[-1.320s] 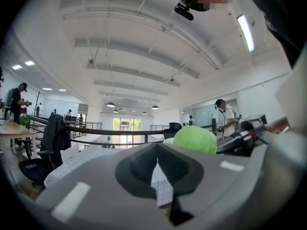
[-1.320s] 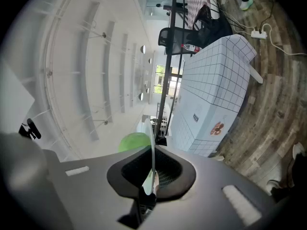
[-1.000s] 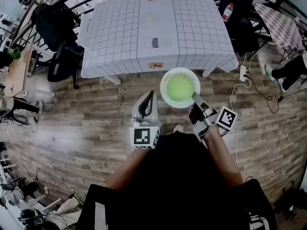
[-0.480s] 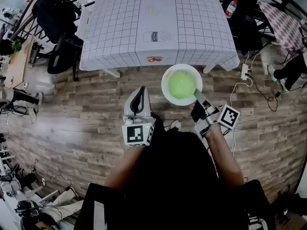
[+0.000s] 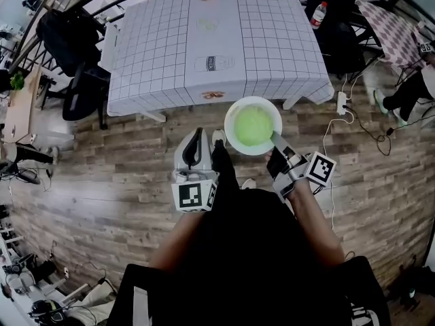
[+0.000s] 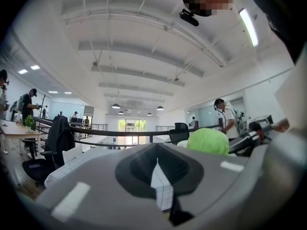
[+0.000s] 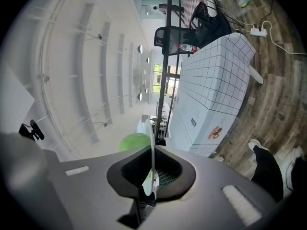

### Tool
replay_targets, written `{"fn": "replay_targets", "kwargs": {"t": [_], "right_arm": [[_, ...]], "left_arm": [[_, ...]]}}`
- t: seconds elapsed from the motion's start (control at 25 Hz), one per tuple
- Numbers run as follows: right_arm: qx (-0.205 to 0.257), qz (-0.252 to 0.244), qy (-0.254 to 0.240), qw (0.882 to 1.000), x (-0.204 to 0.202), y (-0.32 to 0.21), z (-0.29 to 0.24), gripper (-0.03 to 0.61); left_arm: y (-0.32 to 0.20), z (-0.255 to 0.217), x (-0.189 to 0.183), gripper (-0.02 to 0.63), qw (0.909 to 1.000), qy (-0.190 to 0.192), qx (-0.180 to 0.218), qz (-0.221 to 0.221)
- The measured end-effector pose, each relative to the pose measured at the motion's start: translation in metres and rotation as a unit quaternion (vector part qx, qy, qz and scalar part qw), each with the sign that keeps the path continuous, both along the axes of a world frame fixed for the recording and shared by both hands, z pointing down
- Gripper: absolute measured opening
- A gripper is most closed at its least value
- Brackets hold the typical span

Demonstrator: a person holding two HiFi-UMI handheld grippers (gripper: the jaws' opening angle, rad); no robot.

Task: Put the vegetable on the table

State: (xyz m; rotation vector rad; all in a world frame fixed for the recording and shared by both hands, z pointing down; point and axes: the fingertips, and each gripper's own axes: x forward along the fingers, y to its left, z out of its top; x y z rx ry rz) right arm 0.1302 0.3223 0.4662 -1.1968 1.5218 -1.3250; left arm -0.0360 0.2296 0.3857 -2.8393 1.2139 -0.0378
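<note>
A round green vegetable [image 5: 253, 125] lies on a white plate [image 5: 232, 113]. My right gripper [image 5: 275, 138] is shut on the plate's near right rim and holds it level above the wood floor, just short of the table [image 5: 217, 39] with its white checked cloth. In the right gripper view the thin plate rim [image 7: 152, 143] runs between the jaws of the right gripper [image 7: 152, 176], with the vegetable [image 7: 133, 141] to its left. My left gripper [image 5: 198, 136] is shut and empty, to the left of the plate. From the left gripper [image 6: 157, 161] the vegetable [image 6: 207, 141] shows at the right.
Black chairs [image 5: 71, 43] stand left of the table. Another chair with a bottle [image 5: 319, 13] is at its far right corner. A power strip and cables [image 5: 343, 102] lie on the floor to the right. The person's shoe [image 5: 219, 148] sits between the grippers.
The person has stepped forward: a shoe now shows between the grippers. Both grippers and the plate have shifted with the body, the hold on the plate unchanged.
</note>
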Motion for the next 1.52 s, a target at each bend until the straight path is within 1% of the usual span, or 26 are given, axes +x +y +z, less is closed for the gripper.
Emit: {"fn": "replay_targets", "kwargs": {"t": [0.08, 0.16, 0.28, 0.36, 0.56, 0.72, 0.92, 1.08, 1.16, 1.24, 1.32, 1.36, 1.52], "right_arm": [[0.021, 0.005, 0.001, 1.000, -0.001, 0.028, 0.024, 0.006], [0.022, 0.011, 0.000, 1.000, -0.007, 0.035, 0.023, 0.006], [0.013, 0.020, -0.005, 1.000, -0.009, 0.006, -0.003, 0.006], [0.008, 0.019, -0.005, 1.000, -0.005, -0.017, -0.007, 0.006], [-0.014, 0.006, -0.003, 1.000, 0.012, -0.064, -0.006, 0.006], [-0.039, -0.003, -0.001, 0.999, 0.013, -0.130, -0.020, 0.006], [-0.035, -0.014, 0.003, 0.999, 0.009, -0.203, -0.031, 0.006], [-0.038, -0.023, -0.005, 0.999, 0.003, -0.257, -0.034, 0.006], [-0.036, -0.028, -0.007, 0.999, -0.010, -0.271, -0.029, 0.006], [-0.027, -0.029, 0.004, 0.999, -0.028, -0.276, -0.015, 0.006], [-0.017, -0.028, 0.016, 0.999, -0.040, -0.287, -0.007, 0.006], [-0.018, -0.030, 0.015, 0.999, -0.042, -0.298, -0.009, 0.006], [-0.032, -0.041, -0.014, 0.999, -0.032, -0.351, -0.027, 0.006]], "left_arm": [[0.030, 0.018, 0.003, 0.008, 0.9994, -0.002, 0.032, 0.008], [0.035, 0.012, 0.001, 0.008, 0.9989, -0.004, 0.043, 0.017], [-0.001, -0.015, 0.004, 0.008, 0.9989, -0.002, 0.035, 0.031], [-0.025, -0.016, 0.011, 0.008, 0.9990, 0.000, 0.028, 0.035], [-0.072, -0.009, 0.030, 0.008, 0.9996, 0.003, 0.001, 0.028], [-0.142, -0.023, 0.032, 0.008, 0.9996, 0.005, -0.017, 0.022], [-0.211, -0.032, 0.023, 0.008, 0.9997, 0.005, -0.021, 0.013], [-0.260, -0.028, 0.015, 0.008, 0.9994, -0.002, -0.035, 0.005], [-0.272, -0.021, 0.001, 0.008, 0.9992, -0.003, -0.039, 0.004], [-0.273, -0.006, -0.019, 0.008, 0.9992, 0.003, -0.038, 0.008], [-0.282, 0.004, -0.034, 0.008, 0.9995, 0.015, -0.027, 0.008], [-0.293, 0.003, -0.037, 0.008, 0.9996, 0.017, -0.021, 0.005], [-0.352, -0.018, -0.025, 0.008, 0.9994, 0.003, -0.033, -0.010]]}}
